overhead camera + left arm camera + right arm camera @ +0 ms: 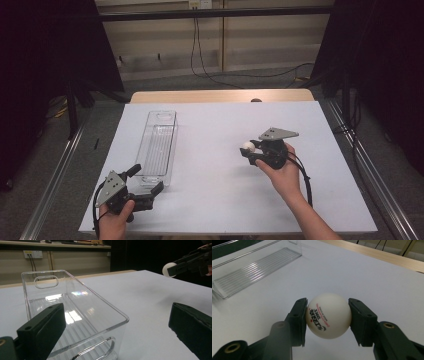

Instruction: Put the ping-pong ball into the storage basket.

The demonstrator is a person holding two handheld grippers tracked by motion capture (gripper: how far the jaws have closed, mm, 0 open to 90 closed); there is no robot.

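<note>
A white ping-pong ball (pixel 328 315) with black and red print sits squeezed between the two jaws of my right gripper (pixel 328 317). In the high view this right gripper (pixel 249 149) holds the ball (pixel 247 146) a little above the white table, right of centre. A clear plastic bin (pixel 158 146) lies lengthwise at the left of the table, empty. My left gripper (pixel 147 179) is open at the bin's near end, jaws wide apart. From the left gripper view the bin (pixel 75 312) is just ahead, and the ball (pixel 168 269) shows far right.
The white table top (pixel 210 200) sits on a wooden table whose far edge (pixel 220 96) shows beyond it. Black cables (pixel 306 180) trail from the grippers. Dark curtains stand at both sides, and metal rails run along the floor.
</note>
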